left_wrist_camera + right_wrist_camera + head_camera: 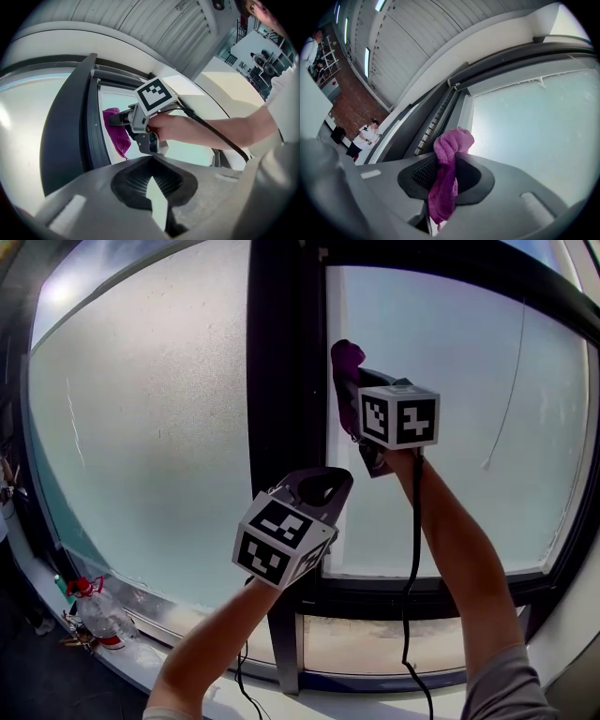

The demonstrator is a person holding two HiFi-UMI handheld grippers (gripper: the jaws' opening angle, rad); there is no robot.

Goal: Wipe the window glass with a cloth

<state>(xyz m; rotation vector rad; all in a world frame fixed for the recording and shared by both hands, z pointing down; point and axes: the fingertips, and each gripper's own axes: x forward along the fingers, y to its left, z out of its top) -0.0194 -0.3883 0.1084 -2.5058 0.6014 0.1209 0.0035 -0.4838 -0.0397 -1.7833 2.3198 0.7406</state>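
Raised to the left edge of the window glass point(469, 399), the right gripper point(354, 388) is pinching a purple cloth point(346, 356) just beside the dark frame point(281, 362), apparently to wipe that margin. The left gripper point(317, 489), jaws pressed together on nothing, is hovering lower, likely held out of the wipe's way.

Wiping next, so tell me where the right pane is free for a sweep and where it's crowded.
Free: clear right pane between purple cloth and thin white cord. Crowded: by dark centre post, where the left gripper sits.

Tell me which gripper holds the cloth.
The right gripper: the purple cloth is pinched between its jaws. The left gripper holds nothing.
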